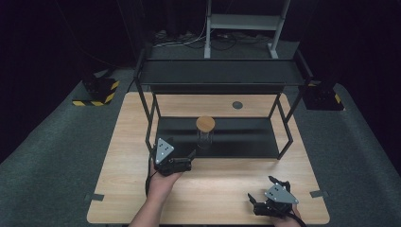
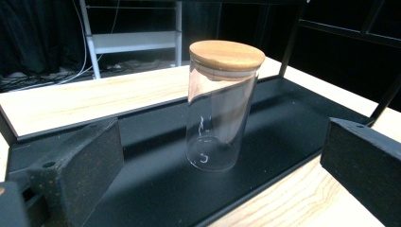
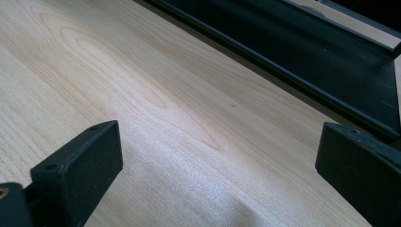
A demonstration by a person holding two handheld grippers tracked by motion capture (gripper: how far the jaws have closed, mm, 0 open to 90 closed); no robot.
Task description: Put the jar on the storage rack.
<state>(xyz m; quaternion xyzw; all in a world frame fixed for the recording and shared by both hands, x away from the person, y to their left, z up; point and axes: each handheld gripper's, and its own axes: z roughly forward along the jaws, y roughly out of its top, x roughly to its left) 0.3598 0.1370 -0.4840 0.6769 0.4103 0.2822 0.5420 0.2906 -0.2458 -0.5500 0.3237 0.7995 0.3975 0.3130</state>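
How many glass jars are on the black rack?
1. The jar with a wooden lid stands upright on the rack's lower shelf, just ahead of the open left claw. No other jar is visible.

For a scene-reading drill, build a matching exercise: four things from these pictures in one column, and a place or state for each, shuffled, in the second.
Things:
1. glass jar
2. jar lid
3. left gripper
4. right gripper

Places or states:
A. open, over bare table wood near the front edge
B. upright on the rack's black lower shelf
C. wooden, shutting the jar
D. open, facing the jar, not touching it

Pairs: 1-B, 2-C, 3-D, 4-A
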